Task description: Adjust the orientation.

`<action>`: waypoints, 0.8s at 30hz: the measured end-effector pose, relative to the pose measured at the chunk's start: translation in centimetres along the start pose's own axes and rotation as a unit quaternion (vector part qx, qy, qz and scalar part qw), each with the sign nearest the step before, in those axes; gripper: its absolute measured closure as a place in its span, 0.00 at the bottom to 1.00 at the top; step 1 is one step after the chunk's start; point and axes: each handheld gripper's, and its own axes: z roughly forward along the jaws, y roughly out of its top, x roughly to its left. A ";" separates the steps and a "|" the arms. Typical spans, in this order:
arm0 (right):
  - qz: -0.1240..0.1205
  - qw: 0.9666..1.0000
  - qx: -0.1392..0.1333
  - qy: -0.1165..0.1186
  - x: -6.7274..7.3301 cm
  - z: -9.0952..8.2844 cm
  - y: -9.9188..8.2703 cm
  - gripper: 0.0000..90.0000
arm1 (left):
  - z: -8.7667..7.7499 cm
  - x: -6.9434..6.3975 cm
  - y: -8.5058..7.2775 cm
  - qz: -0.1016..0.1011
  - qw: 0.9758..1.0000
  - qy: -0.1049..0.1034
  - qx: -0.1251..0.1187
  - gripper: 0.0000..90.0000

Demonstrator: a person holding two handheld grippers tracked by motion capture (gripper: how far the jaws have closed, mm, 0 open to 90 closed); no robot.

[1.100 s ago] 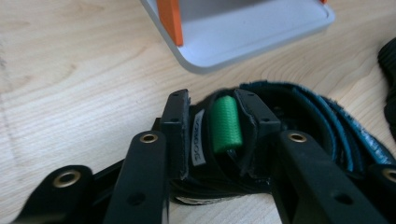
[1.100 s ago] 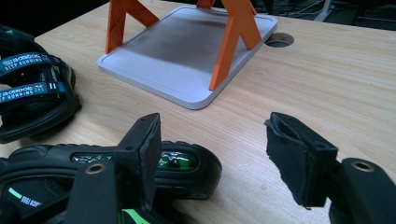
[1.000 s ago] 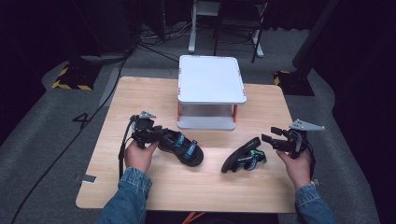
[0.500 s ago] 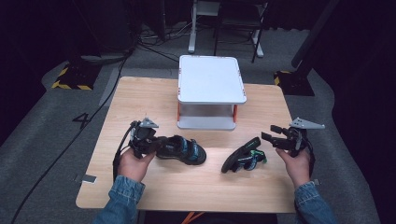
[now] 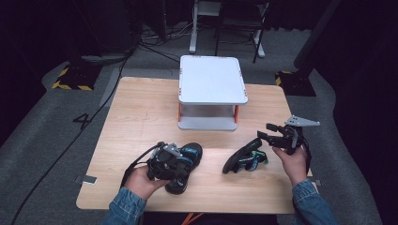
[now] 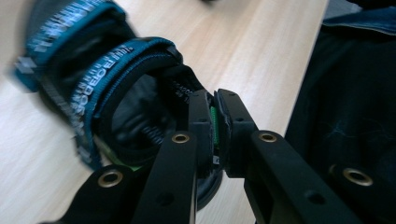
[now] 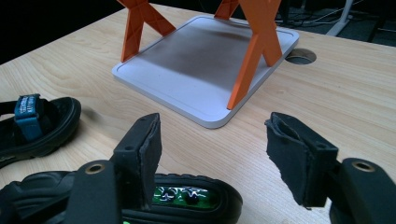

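We see the left hand-held gripper (image 6: 217,119) clamped on a black sandal (image 5: 185,161) strap; the right hand-held gripper (image 7: 212,154) stands open above the second sandal (image 5: 244,159).

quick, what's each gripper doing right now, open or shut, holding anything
Left gripper: shut on the heel strap of the left sandal, jaws just closed.
Right gripper: open, holding nothing, over the right sandal lying on its side.

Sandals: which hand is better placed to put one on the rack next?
Left. Its tool is already shut on a sandal strap; the right tool stands open above the other sandal.
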 end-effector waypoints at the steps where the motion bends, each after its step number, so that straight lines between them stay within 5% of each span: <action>1: -0.002 1.000 0.002 0.000 0.0 0.0 0.0 0.40 | 0.1 0.0 0.1 -0.001 1.000 -0.005 -0.002 0.94; 4: -0.001 1.000 0.000 -0.002 0.0 -0.1 0.0 0.40 | -0.3 0.3 0.0 -0.008 1.000 -0.010 -0.012 0.91; 7: 0.003 1.000 -0.002 -0.003 -0.2 -0.3 -0.1 0.39 | -1.5 0.9 -0.2 -0.020 0.999 -0.017 -0.043 0.75; 10: 0.003 1.000 -0.004 -0.002 -0.3 -0.3 -0.2 0.39 | -2.3 1.3 -0.4 -0.027 0.998 0.024 -0.060 0.66; 12: 0.004 1.000 0.000 -0.003 -0.2 -0.3 -0.2 0.39 | -2.1 1.6 -0.4 -0.030 0.997 0.034 -0.057 0.58; 15: 0.002 1.000 0.002 -0.002 -0.1 -0.1 -0.3 0.39 | -1.3 1.8 -0.4 -0.015 0.999 0.041 -0.030 0.58; 20: 0.002 1.000 0.005 -0.008 -0.1 -0.4 -0.6 0.39 | -1.6 2.6 -0.4 -0.018 0.998 0.039 -0.037 0.60; 24: 0.008 1.000 0.002 -0.013 -0.3 -1.1 -0.9 0.39 | -2.7 2.9 -0.4 -0.016 0.996 0.072 -0.044 0.55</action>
